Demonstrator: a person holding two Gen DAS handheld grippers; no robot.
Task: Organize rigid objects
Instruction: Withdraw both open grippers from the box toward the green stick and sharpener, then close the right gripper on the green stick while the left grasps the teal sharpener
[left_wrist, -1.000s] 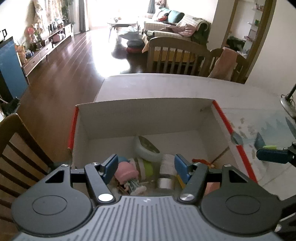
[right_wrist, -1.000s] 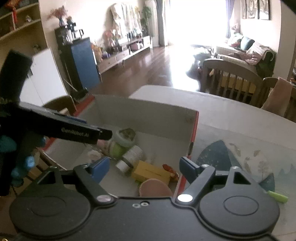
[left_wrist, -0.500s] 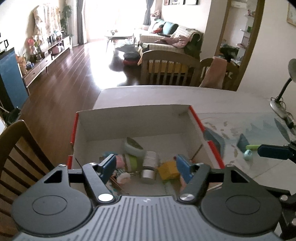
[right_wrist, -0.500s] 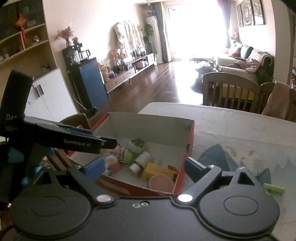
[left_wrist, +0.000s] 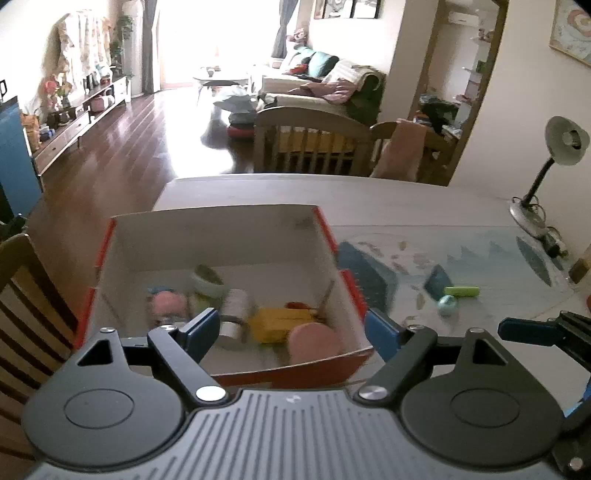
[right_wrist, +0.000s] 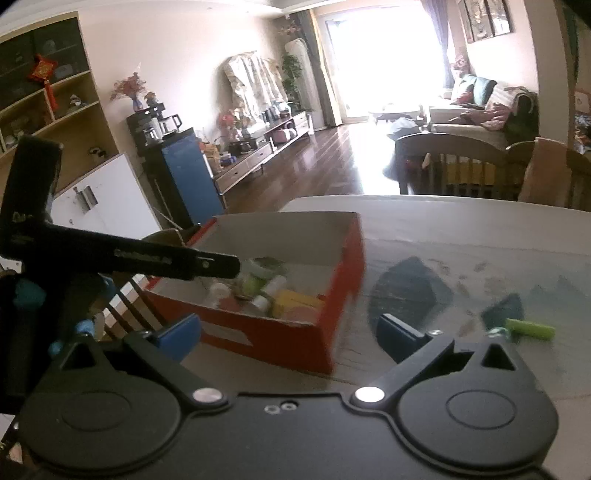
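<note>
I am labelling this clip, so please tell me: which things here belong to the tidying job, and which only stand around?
Belonging to the job:
- red box with small items inside
- green tube on the table mat
- small teal ball beside it
- left gripper and right gripper, jaws open

Only standing around:
- desk lamp
- wooden chair

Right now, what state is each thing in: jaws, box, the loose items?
Left gripper: jaws open, empty.
Right gripper: jaws open, empty.
Red box: open-topped, items inside.
Green tube: lying on the table, outside the box.
Small ball: on the table beside the tube.
</note>
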